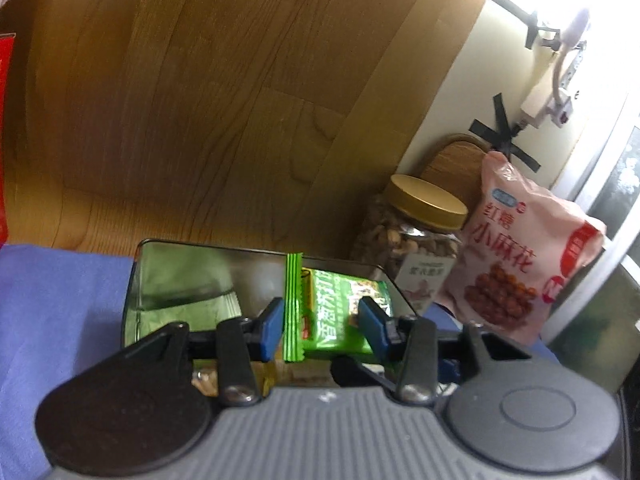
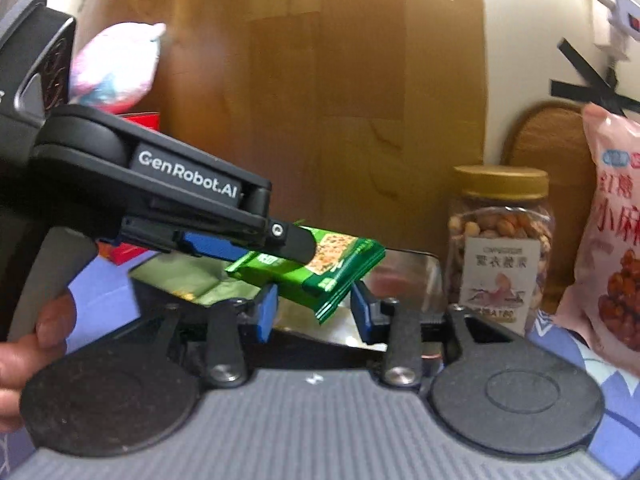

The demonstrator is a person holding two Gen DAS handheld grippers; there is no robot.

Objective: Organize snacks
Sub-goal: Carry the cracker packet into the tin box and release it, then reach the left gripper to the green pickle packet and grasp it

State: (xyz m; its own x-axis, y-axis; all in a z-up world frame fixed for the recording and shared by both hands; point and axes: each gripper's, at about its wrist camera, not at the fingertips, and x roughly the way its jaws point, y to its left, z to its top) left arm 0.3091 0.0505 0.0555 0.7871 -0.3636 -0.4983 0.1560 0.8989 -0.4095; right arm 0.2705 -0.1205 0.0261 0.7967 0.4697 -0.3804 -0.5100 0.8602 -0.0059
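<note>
A stack of green snack packets (image 1: 340, 312) hangs tilted in the air over an open metal tin (image 1: 200, 245). My left gripper (image 1: 320, 326) is shut on the stack, with a blue pad against each side. In the right wrist view the left gripper (image 2: 294, 254) reaches in from the left with the green packets (image 2: 328, 268) in its jaws, above the tin (image 2: 416, 258). My right gripper (image 2: 314, 314) stands open just below. The stack's lower corner dips between its blue pads without touching them.
A gold-lidded jar of nuts (image 2: 500, 236) and a pink snack bag (image 2: 612, 240) stand right of the tin, against a cream wall. A blue cloth (image 1: 60, 312) covers the surface. A red box (image 2: 128, 252) and a pink plush toy (image 2: 116, 68) sit at the left. A hand (image 2: 36, 344) grips the left tool.
</note>
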